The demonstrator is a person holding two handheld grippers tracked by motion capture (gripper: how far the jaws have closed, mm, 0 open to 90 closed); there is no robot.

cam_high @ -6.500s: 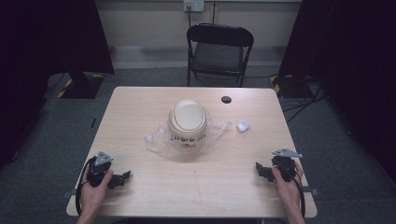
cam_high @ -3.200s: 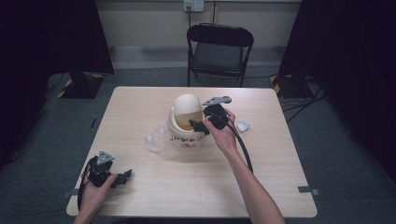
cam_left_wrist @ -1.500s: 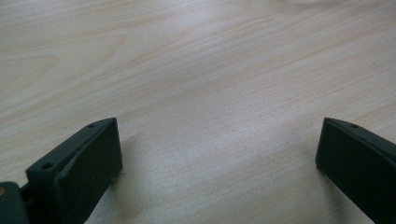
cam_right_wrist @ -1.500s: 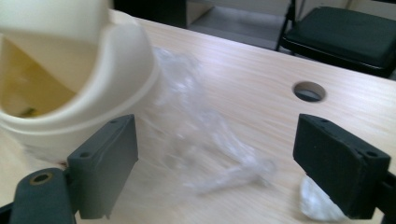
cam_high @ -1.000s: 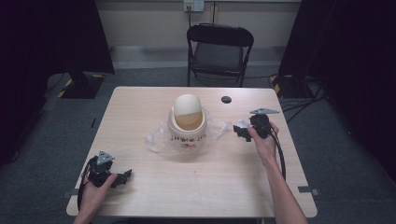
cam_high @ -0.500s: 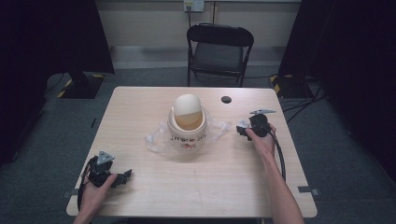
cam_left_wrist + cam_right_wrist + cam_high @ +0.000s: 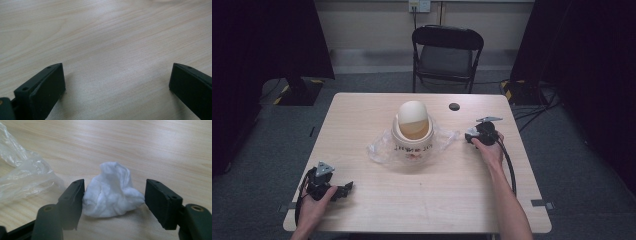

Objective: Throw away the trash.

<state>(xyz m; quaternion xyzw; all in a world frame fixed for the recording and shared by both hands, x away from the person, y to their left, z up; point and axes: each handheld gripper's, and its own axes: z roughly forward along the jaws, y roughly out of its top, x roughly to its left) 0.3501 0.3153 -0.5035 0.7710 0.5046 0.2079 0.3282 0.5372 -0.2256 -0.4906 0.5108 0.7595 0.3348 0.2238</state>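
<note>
My right gripper (image 7: 113, 195) low over table (image 7: 362, 115) near right edge, jaws parted around crumpled white tissue wad (image 7: 112, 192); one jaw touching or nearly touching wad, other just clear. Wad resting on tabletop, not lifted. Edge of clear plastic bag (image 7: 22, 175) just beside it. Bag spreads under cream ceramic jar (image 7: 413, 135) at table centre. My left gripper (image 7: 332, 187) at near left corner, jaws wide apart, holding nothing. Small black disc (image 7: 454, 106) near far edge.
</note>
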